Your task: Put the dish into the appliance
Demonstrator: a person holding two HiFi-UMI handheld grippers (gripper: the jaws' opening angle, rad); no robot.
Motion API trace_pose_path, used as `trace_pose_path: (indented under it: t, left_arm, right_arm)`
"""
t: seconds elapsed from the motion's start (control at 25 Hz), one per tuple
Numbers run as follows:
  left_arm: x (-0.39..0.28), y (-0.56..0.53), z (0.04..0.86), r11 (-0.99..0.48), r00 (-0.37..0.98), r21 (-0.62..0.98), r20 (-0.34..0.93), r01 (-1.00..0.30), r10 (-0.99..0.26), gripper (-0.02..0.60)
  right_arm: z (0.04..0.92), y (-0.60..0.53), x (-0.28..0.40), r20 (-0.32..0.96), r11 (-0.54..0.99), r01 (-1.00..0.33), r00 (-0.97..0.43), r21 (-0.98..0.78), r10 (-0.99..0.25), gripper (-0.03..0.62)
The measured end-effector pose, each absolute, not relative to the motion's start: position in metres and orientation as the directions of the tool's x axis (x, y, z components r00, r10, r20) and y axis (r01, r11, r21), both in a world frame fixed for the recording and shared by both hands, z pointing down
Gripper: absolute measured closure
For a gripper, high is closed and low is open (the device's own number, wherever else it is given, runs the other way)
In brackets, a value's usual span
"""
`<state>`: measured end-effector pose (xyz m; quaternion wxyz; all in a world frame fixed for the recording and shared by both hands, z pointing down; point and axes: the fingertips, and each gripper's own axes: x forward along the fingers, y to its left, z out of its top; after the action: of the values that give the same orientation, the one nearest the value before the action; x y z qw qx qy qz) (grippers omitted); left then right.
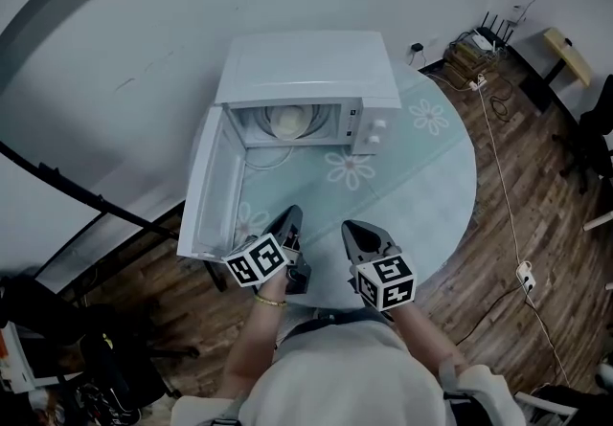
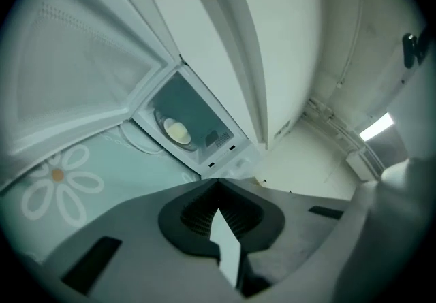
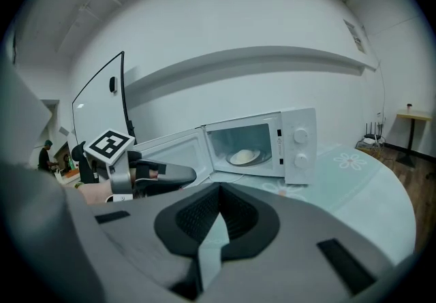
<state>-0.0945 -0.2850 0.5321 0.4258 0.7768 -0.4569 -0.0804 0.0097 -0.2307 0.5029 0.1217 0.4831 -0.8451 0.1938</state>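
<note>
1. Dish (image 1: 290, 120) is seen already inside the microwave (image 1: 306, 70), at twelve o'clock on the table (image 1: 436, 175).
2. Left gripper (image 1: 289, 215) and right gripper (image 1: 351, 229) are held fully closed, with nothing gripped.
3. Door (image 1: 206, 190), hanging open at nine o'clock, could be struck by a careless left-gripper swing.

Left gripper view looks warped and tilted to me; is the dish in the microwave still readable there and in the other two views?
Left gripper view: heavy fisheye, dark corners, scene rolled sideways; the microwave is small, the dish a pale blob, a bright patch glares at right. Right gripper view: same bulge but level, dish clear. Head view: even light, curved edges, dish small.
</note>
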Motion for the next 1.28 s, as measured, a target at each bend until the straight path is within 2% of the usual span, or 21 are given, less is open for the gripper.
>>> trace_pose_path:
  t: [0.32,0.64,1.28]
  left_arm:
    - [-0.095,-0.222,0.525,-0.267,0.593,0.653,0.346,-0.708,-0.727,0.569]
    - [-0.104,-0.177,0.536,-0.265,0.622,0.66,0.391,-0.703,-0.678,0.568]
    - [-0.103,-0.175,0.532,-0.291,0.626,0.632,0.405,-0.718,-0.666,0.569]
  right_arm:
    - [0.491,-0.2,0.009,0.363,0.45,-0.866,-0.5,-0.218,-0.787,0.588]
    - [0.493,-0.175,-0.002,0.362,0.459,-0.858,-0.513,-0.231,-0.778,0.588]
    - [0.498,-0.167,-0.013,0.387,0.468,-0.853,-0.521,-0.23,-0.761,0.588]
